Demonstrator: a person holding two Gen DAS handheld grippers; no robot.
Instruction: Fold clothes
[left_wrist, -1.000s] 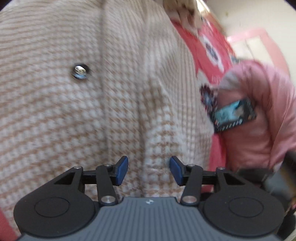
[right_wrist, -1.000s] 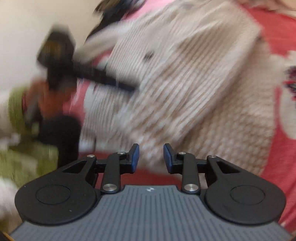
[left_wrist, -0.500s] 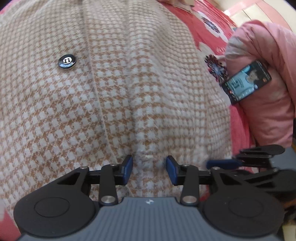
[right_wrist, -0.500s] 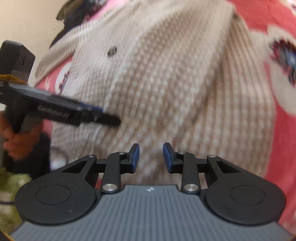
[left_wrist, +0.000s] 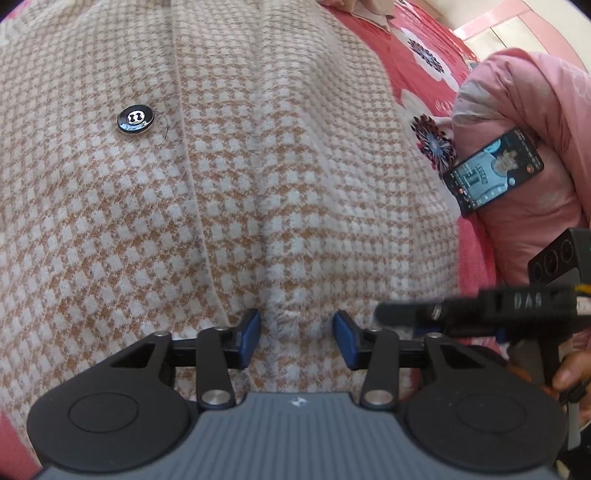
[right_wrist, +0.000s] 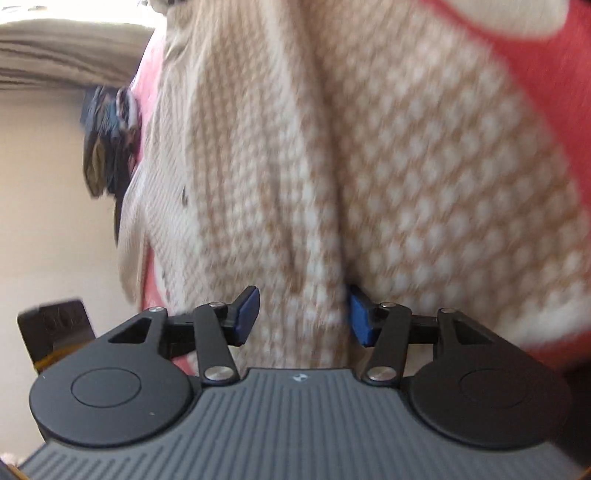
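A beige and white houndstooth knit cardigan (left_wrist: 258, 166) with a black button (left_wrist: 135, 118) lies spread on a red floral bedspread (left_wrist: 417, 55). My left gripper (left_wrist: 296, 338) is open, its blue pads on either side of a raised ridge of the cardigan's lower edge. My right gripper (right_wrist: 303, 316) is open too, with a fold of the cardigan (right_wrist: 332, 184) between its pads; that view is blurred. The right gripper also shows in the left wrist view (left_wrist: 480, 314), just right of my left one.
A pink quilt (left_wrist: 524, 129) is bunched at the right with a lit phone (left_wrist: 493, 171) lying on it. A dark bundle (right_wrist: 107, 147) sits at the bed's far edge, by a pale wall.
Both grippers have come down close onto the cardigan's edge. The right gripper has opened wider and now has cloth between its pads. The left has stayed open.
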